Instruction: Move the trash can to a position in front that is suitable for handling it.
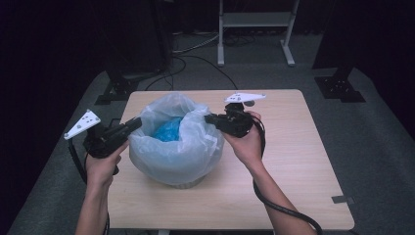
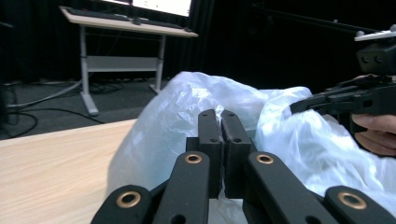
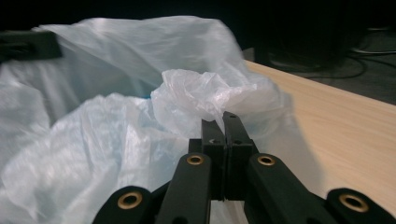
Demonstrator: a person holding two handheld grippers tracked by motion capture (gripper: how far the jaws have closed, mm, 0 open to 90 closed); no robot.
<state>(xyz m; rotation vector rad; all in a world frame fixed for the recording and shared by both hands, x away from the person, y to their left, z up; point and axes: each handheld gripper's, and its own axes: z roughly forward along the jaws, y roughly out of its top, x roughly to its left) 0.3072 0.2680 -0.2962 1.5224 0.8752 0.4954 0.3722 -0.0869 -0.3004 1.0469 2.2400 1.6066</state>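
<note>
Both forearms were stretched forward from the near edge, one gripper held in each hand. The left hand [image 1: 102, 164] was wrapped around the left gripper [image 1: 133, 124], which was aimed to the right and slightly away, its jaws pressed together. The right hand [image 1: 248, 142] was curled beneath the right gripper [image 1: 209, 118], which was pointed leftward toward the other, its jaws likewise closed tight. The two grippers were kept apart.
</note>
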